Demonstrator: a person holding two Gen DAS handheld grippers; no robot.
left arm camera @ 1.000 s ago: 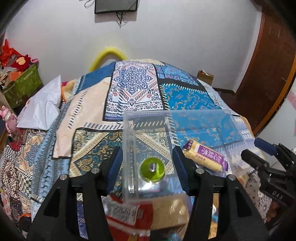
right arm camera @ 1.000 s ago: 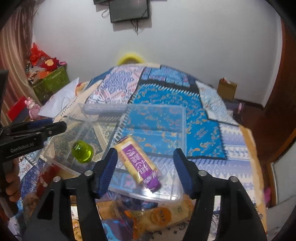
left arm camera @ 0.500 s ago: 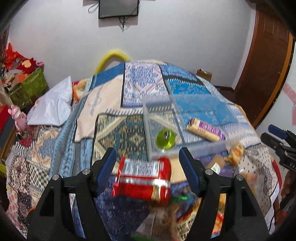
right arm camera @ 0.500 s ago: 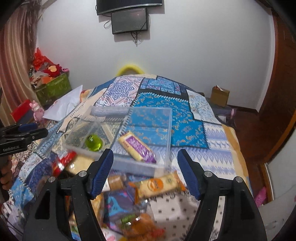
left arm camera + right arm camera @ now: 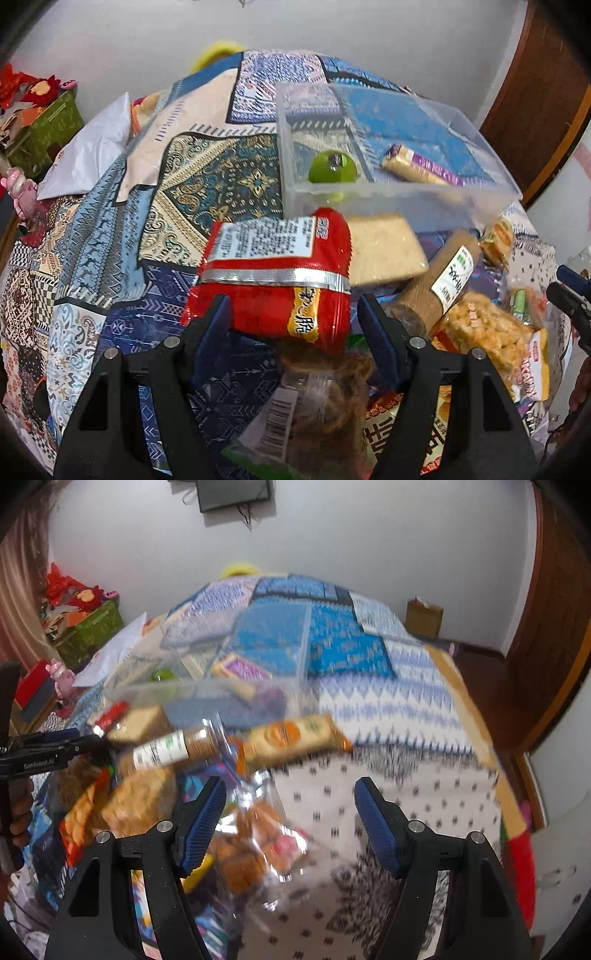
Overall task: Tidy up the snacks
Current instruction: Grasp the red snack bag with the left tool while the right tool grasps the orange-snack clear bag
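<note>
Both tools have swung back from over the bin (image 5: 399, 192) and dropped onto the snack pile at the near edge of the bed (image 5: 110, 236). Jaws on both have just been opening, and now sit about mid-width.

Left tool (image 5: 295, 321): open, straddling the lower end of the red pack (image 5: 273, 273) at frame centre. Pads look clear of the wrapper, so nothing is held yet. My read: the red pack is its next pick.

Right tool (image 5: 290, 805): open and empty, over a clear bag of brown snacks (image 5: 251, 842) at lower centre. The view is motion-blurred, so I can't tell whether the left pad touches the bag.

Bin sits at upper right of the left view. It holds only a green cup (image 5: 332, 168) and a purple bar (image 5: 421, 166), so the task is at an early stage with most of the pile still out.

Around the red pack:
- beige block (image 5: 384, 247) just to its right, against the bin's near wall
- brown tube (image 5: 443, 280) and a rice-cracker bag (image 5: 491, 332) at right
- dark stringy snack in a clear wrap (image 5: 325, 391) under the left tool

In the way:
- The packs overlap, so a close may catch the wrap below.
- The bin's near wall stands between pile and drop spot, so a lift over it is needed.
- The right tool shows at the far right edge of the left view, so the tools are working close together.
</note>
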